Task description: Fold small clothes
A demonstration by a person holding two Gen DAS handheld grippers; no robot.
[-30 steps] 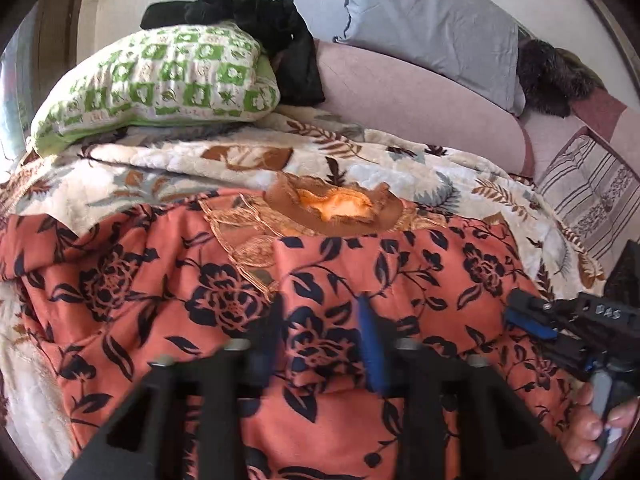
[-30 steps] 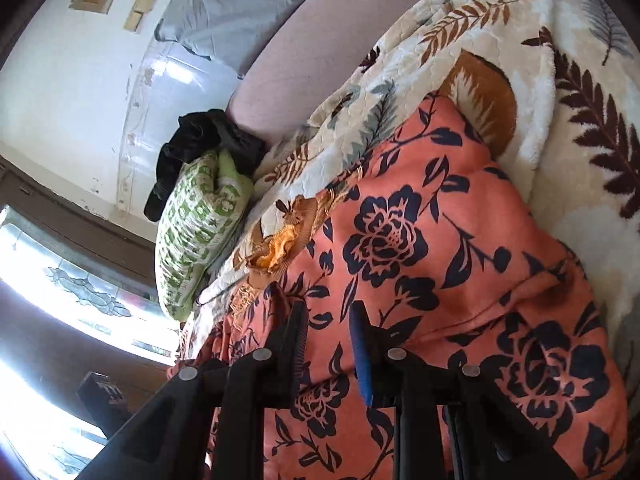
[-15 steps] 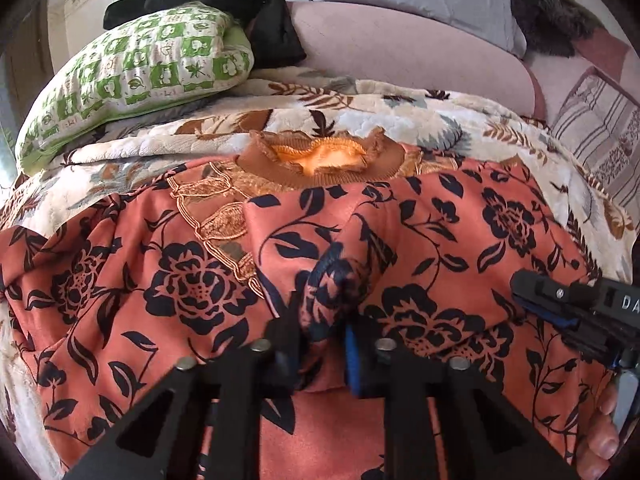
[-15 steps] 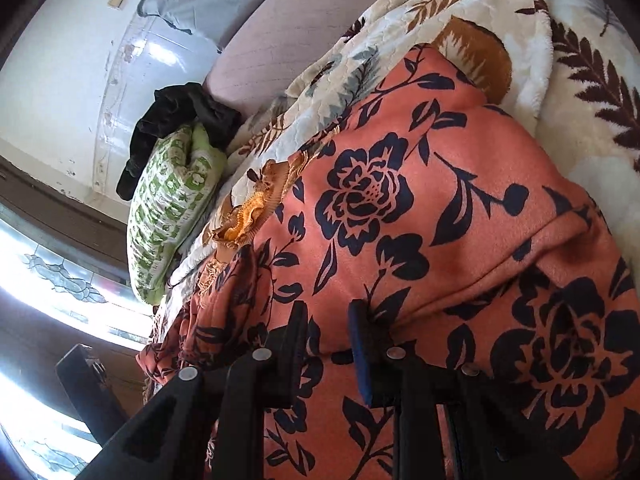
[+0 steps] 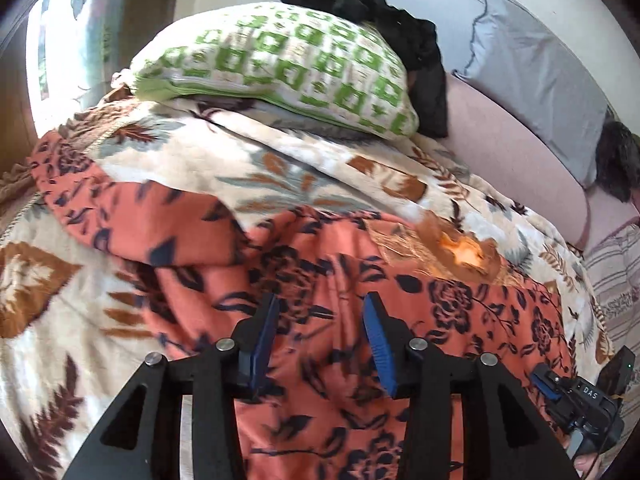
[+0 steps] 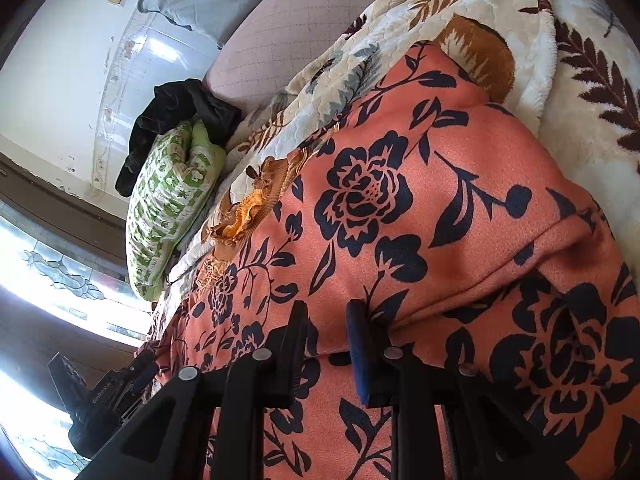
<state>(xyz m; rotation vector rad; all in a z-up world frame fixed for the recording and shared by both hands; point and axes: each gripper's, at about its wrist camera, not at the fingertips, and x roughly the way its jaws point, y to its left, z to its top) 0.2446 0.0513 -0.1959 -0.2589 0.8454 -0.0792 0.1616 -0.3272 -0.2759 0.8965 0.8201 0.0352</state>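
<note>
Leafy blanket [image 5: 192, 160] covers the bed | orange flowered dress [image 5: 328, 264] spread on it under both my tongs | left tongs [image 5: 320, 332] apart, empty | right tongs [image 6: 326, 340] clamped on a dress fold | green pillow [image 5: 280, 68] beyond.

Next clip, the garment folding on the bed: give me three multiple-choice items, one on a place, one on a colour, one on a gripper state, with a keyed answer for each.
1. What lies on top of the green-and-white pillow?
A. black clothing
B. a grey pillow
C. a striped cushion

2. The floral garment has a ground colour of:
A. green
B. orange-red
C. grey

3. The left gripper is:
A. shut on the blanket
B. shut on the pillow
C. open over the garment

Answers: 1 A, black clothing drapes over its far end. 2 B, orange-red with dark flowers. 3 C, a clear gap shows between its blue pads.
</note>
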